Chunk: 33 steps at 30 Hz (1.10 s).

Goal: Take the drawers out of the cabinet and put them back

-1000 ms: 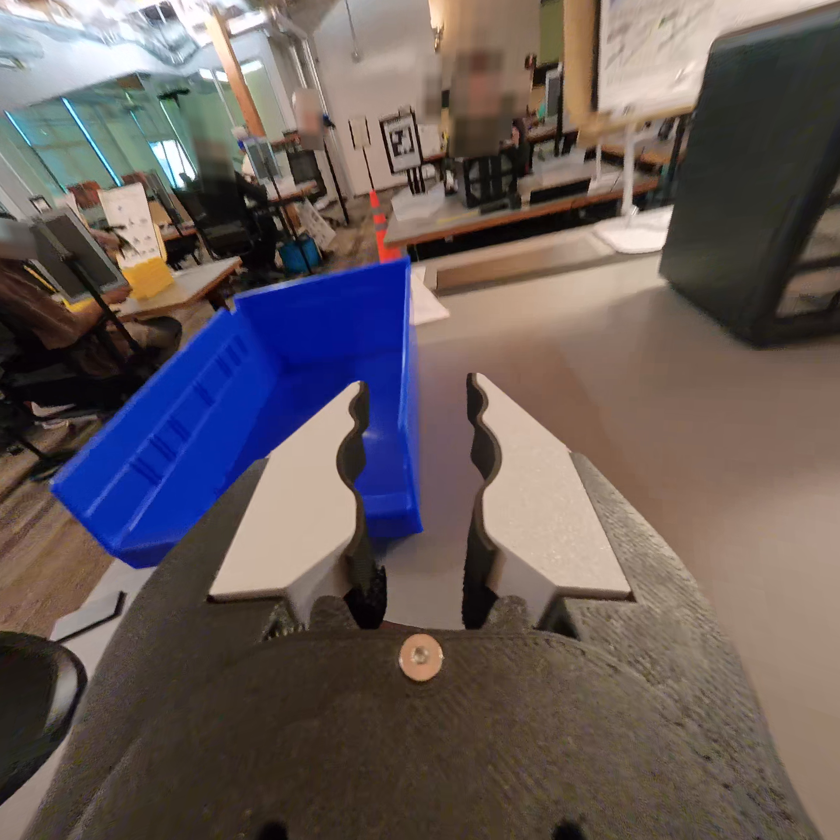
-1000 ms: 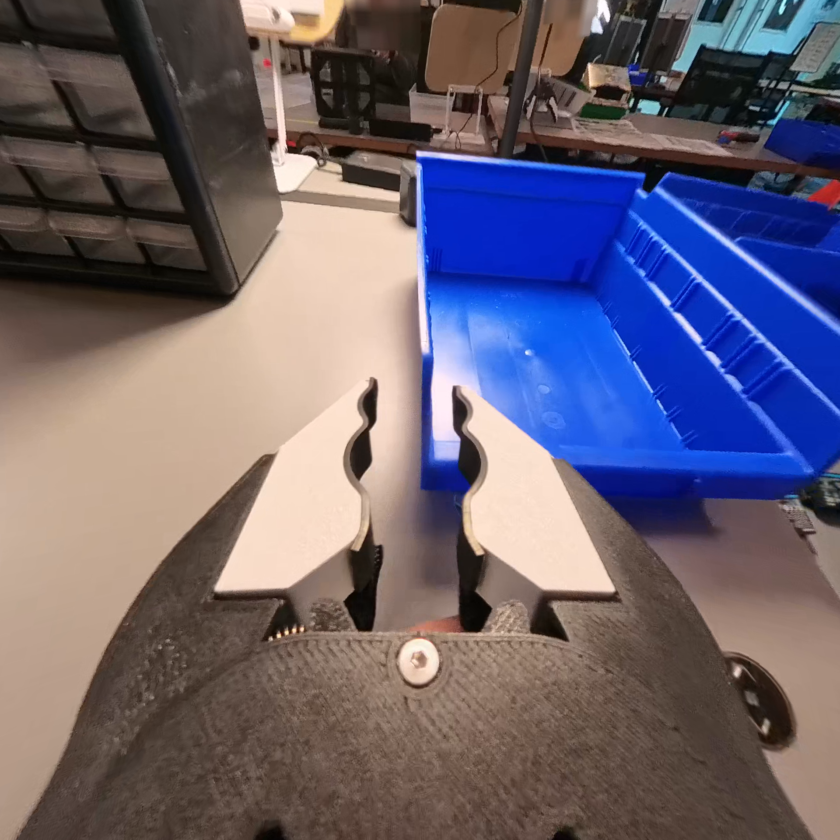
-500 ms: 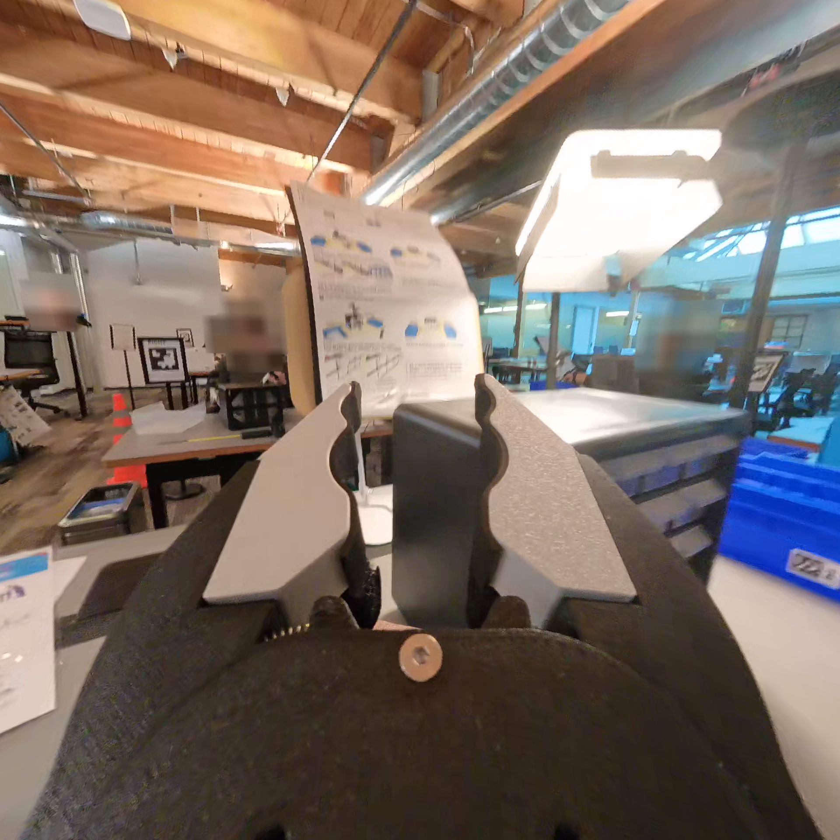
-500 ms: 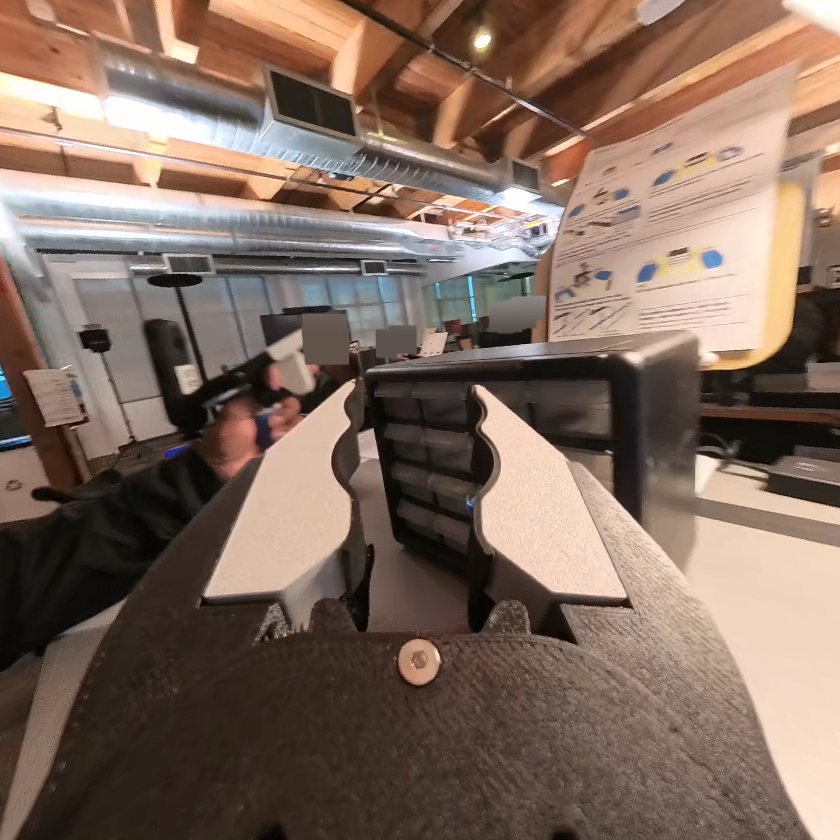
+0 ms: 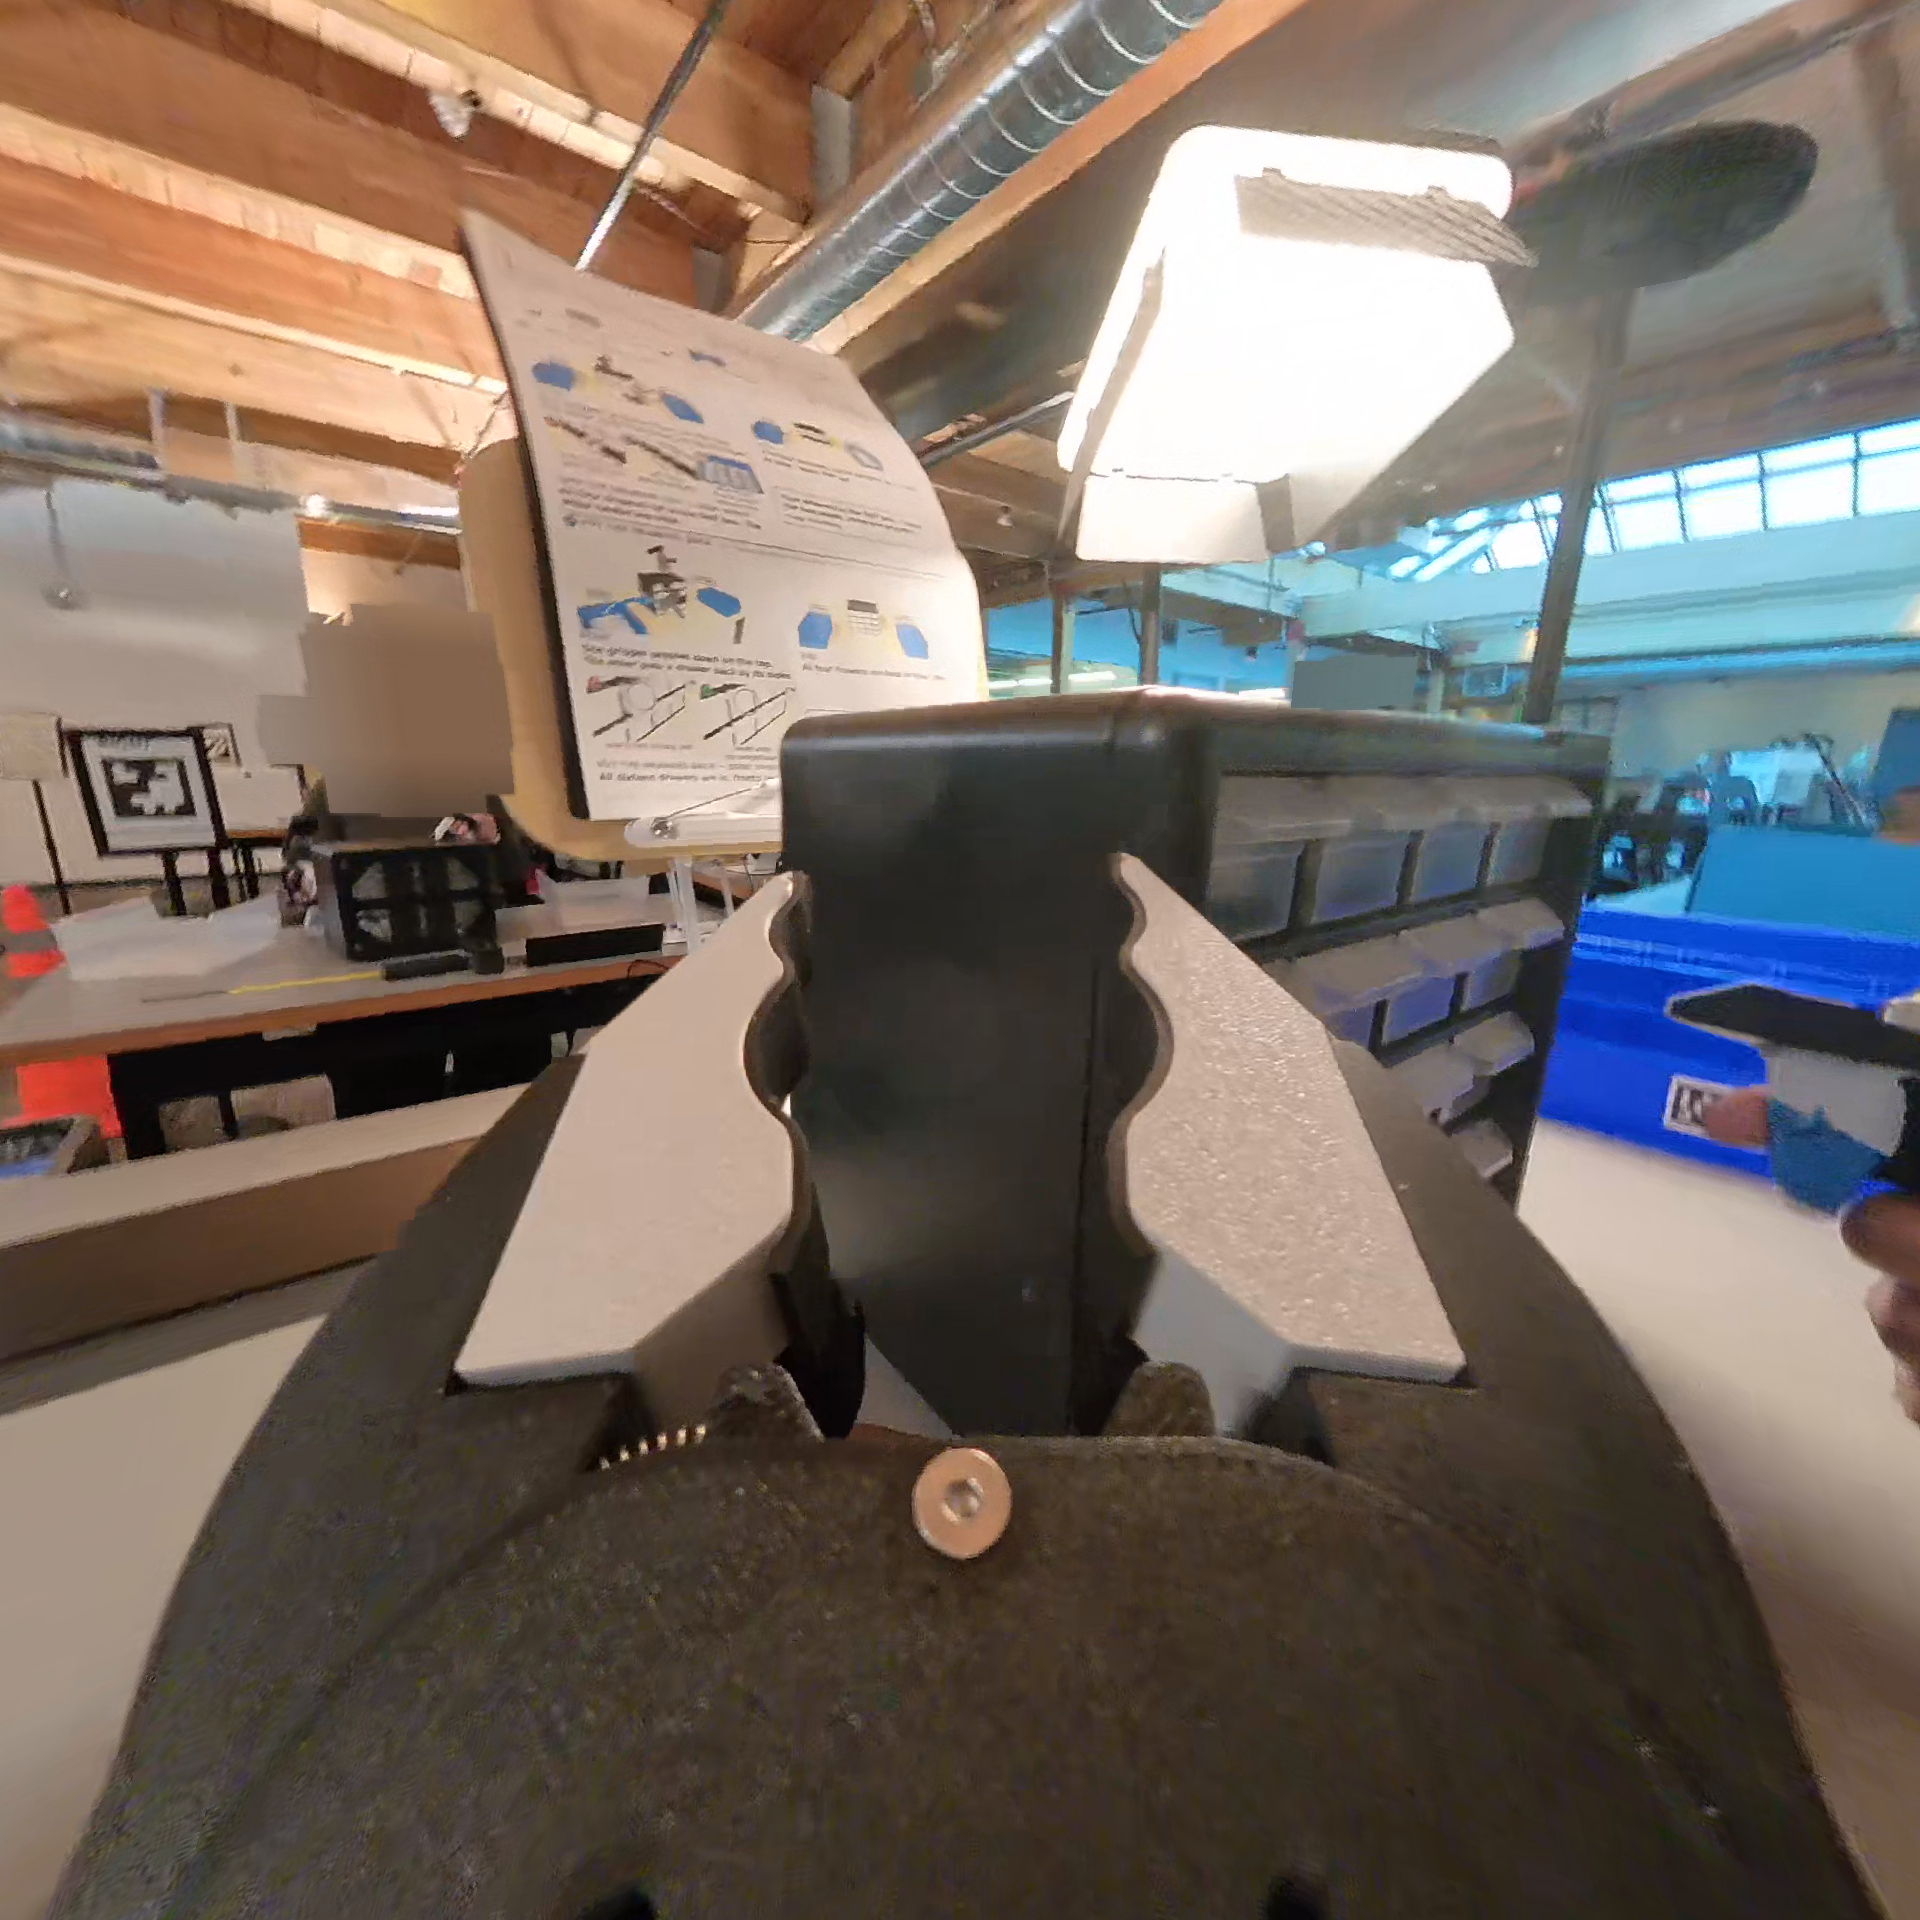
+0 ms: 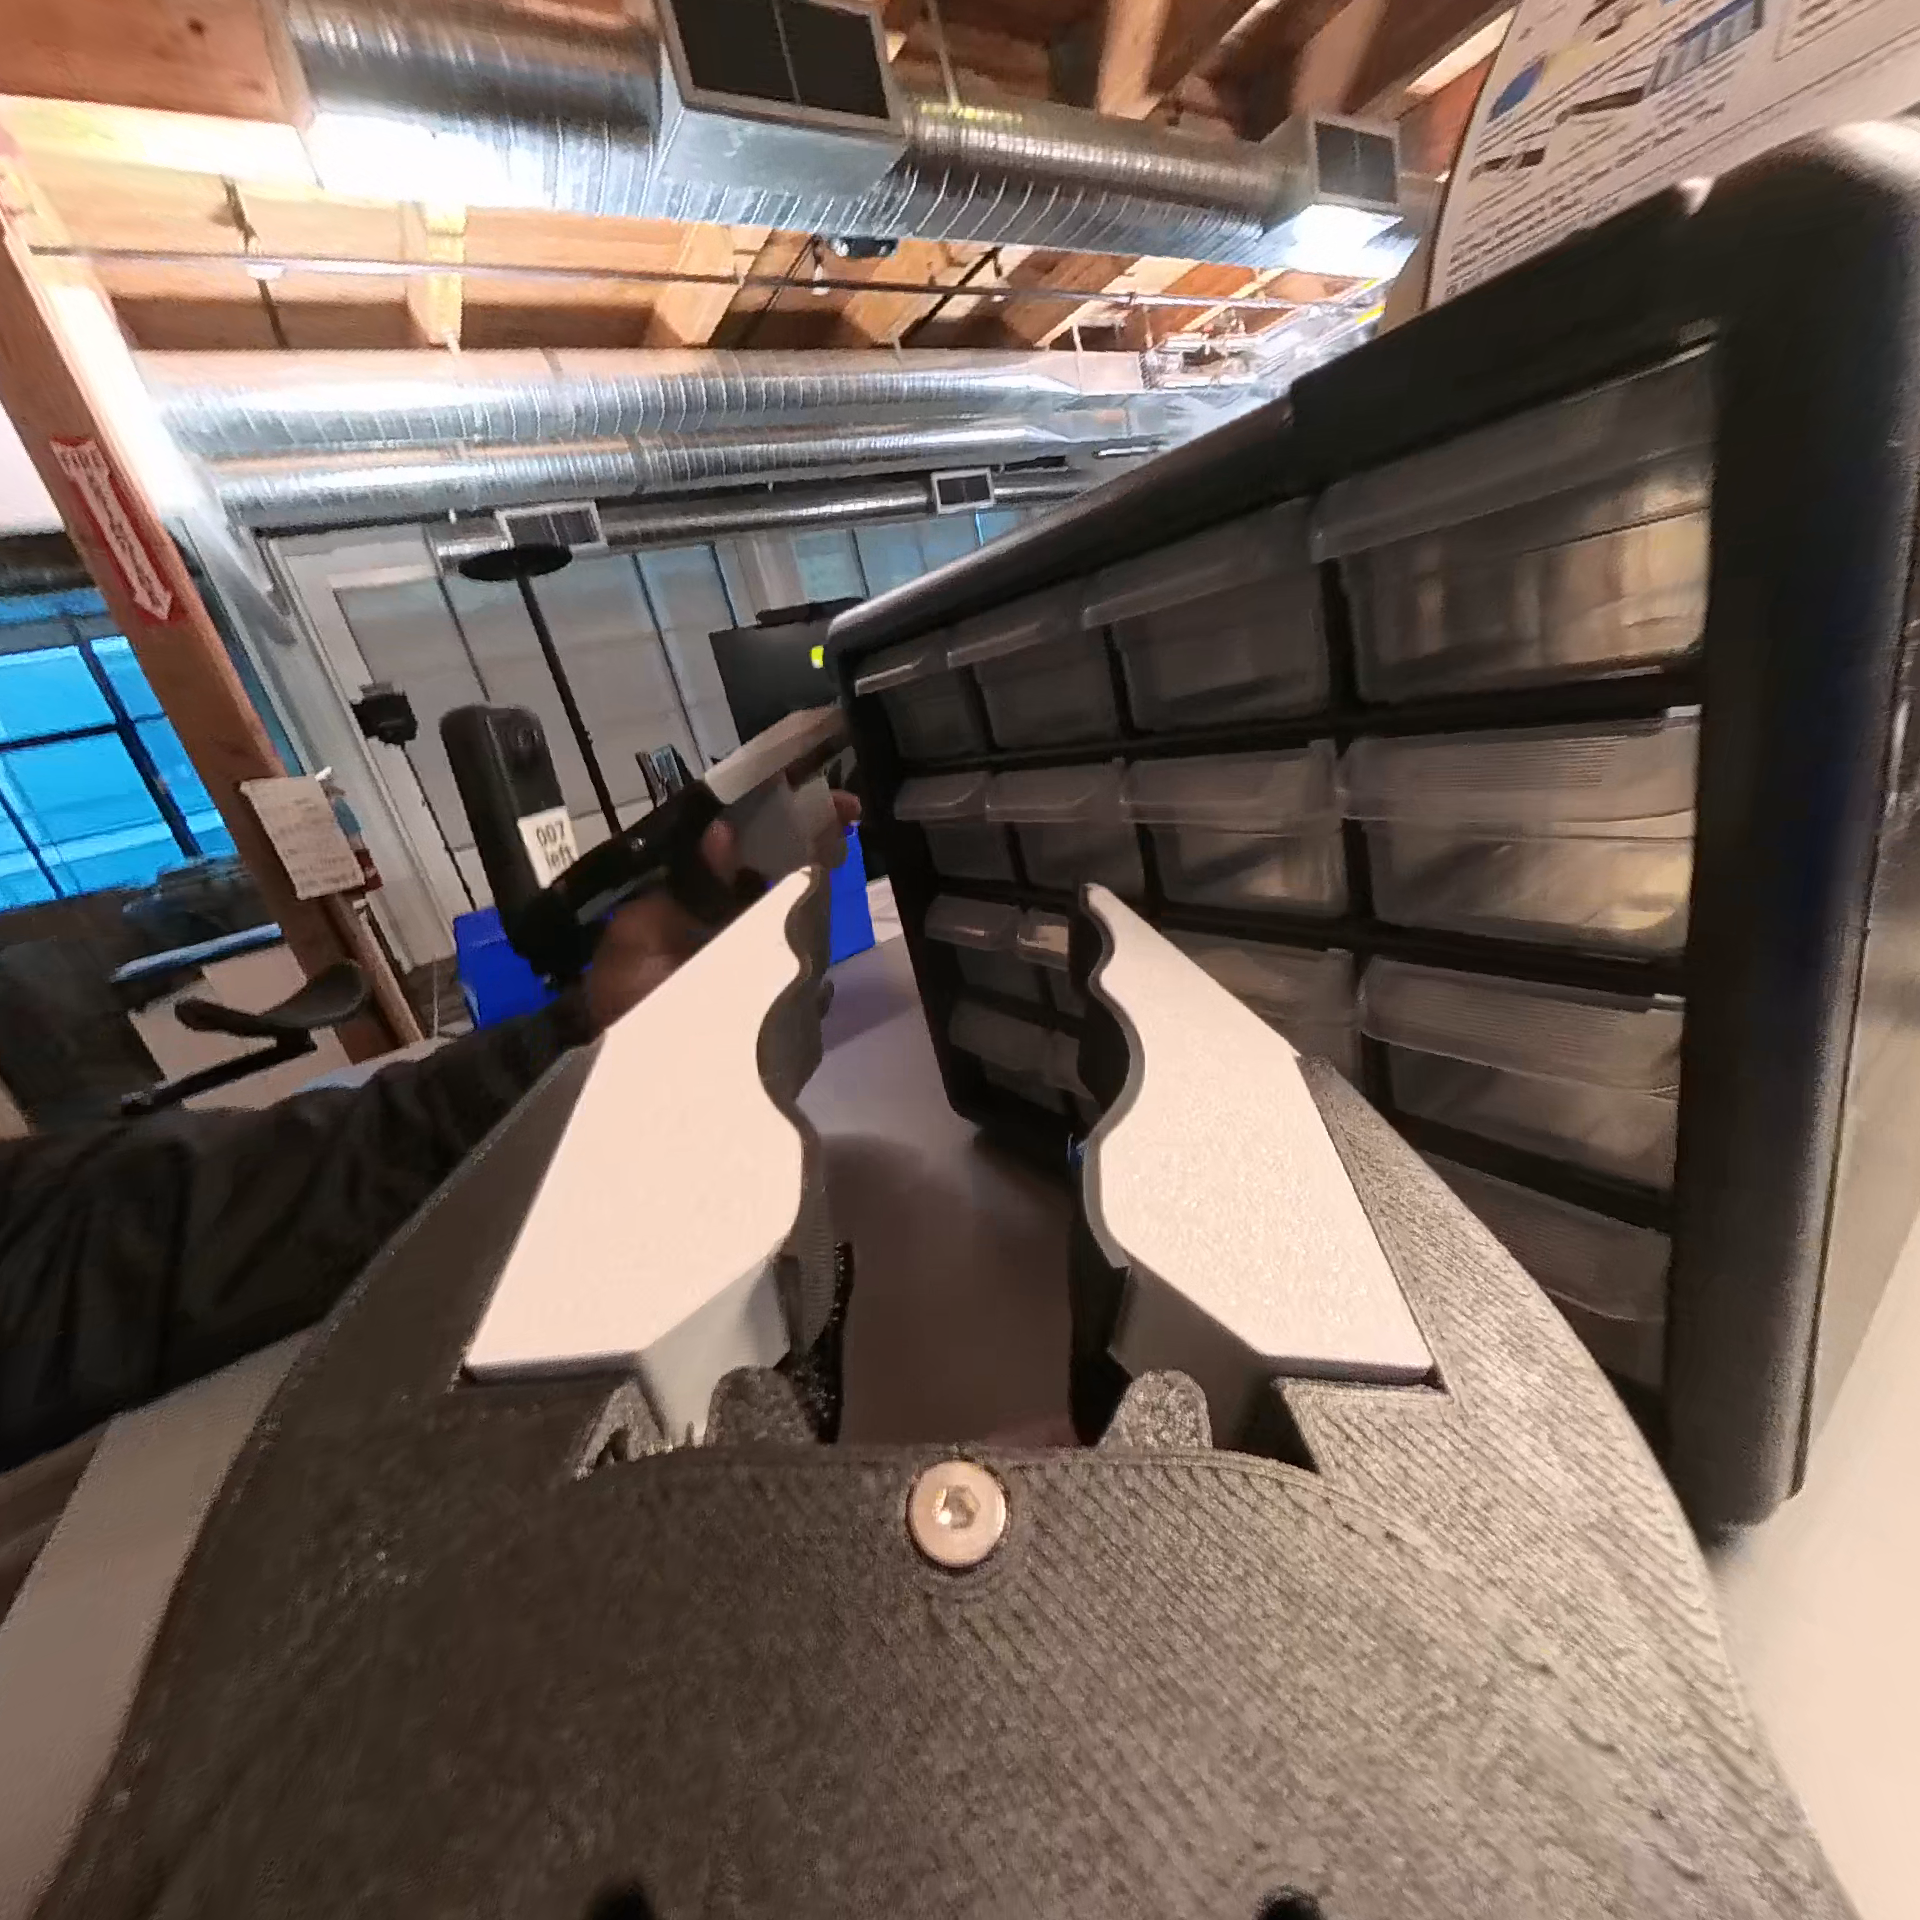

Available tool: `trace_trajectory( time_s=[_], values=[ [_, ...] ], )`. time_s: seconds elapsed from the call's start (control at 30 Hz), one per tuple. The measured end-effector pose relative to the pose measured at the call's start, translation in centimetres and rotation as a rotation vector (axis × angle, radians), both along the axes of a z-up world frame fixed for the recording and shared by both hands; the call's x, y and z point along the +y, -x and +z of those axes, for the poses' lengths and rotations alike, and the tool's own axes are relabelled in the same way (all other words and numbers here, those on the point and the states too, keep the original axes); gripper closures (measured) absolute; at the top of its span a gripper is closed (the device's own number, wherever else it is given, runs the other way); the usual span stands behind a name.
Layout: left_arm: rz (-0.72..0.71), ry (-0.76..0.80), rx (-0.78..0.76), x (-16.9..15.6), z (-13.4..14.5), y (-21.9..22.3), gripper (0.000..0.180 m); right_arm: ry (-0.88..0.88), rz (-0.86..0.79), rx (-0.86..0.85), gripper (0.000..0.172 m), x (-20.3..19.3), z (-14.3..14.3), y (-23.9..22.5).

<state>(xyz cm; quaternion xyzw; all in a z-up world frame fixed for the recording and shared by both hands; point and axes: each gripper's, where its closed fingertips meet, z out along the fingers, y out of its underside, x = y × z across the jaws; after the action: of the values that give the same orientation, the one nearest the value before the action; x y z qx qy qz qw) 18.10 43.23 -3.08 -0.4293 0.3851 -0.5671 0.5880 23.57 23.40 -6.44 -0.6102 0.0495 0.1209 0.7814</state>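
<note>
Left wrist view: hand-held gripper point(image 5: 956, 904) apart, hiding cabinet point(image 5: 935, 831) side; drawers point(image 5: 1351, 883) blurred.

The left claw point(image 5: 956, 904) has a rough, black, grainy printed body, rounded like a dome, with one silver hex screw point(image 5: 961, 1502) at its centre. Two pale grey angular fingers point(image 5: 665, 1132) (their inner edges wavy and black) fan toward 12 o'clock. The right claw point(image 6: 945, 914) is built alike, screw point(image 6: 957, 1509) included. A black sleeve point(image 6: 208, 1236) reaches in from 9 o'clock.
</note>
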Motion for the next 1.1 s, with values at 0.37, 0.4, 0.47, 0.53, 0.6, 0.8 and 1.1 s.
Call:
trace_trajectory(
  time_s=[0.37, 0.4, 0.47, 0.53, 0.6, 0.8, 1.1],
  values=[
    [-0.066, -0.189, 0.158, -2.2, 5.3, 0.7, 0.116, 0.103, 0.013, 0.045, 0.124, 0.5, -2.0, 0.1],
    [-0.071, -0.200, 0.200, -2.3, 6.3, 0.3, 0.116, 0.106, 0.007, 0.046, 0.124, 0.5, -2.0, 0.0],
    [-0.128, -0.216, 0.341, -3.1, 7.7, -1.2, 0.116, 0.106, -0.008, 0.052, 0.124, 0.5, -2.0, -0.3],
    [-0.178, -0.190, 0.554, -3.9, 7.6, -3.0, 0.115, 0.113, -0.038, 0.069, 0.124, 0.5, -2.1, -1.0],
    [-0.203, -0.193, 0.695, -5.0, 7.4, -4.6, 0.110, 0.121, -0.077, 0.098, 0.124, 0.5, -2.3, -1.9],
    [-0.265, -0.252, 0.709, -8.6, 6.9, -8.2, 0.107, 0.108, -0.181, 0.220, 0.124, -0.3, -2.2, -4.9],
    [-0.152, -0.338, 0.803, -7.0, 4.2, -9.6, 0.108, 0.047, -0.279, 0.424, 0.125, -0.7, -0.9, -8.2]
  ],
)
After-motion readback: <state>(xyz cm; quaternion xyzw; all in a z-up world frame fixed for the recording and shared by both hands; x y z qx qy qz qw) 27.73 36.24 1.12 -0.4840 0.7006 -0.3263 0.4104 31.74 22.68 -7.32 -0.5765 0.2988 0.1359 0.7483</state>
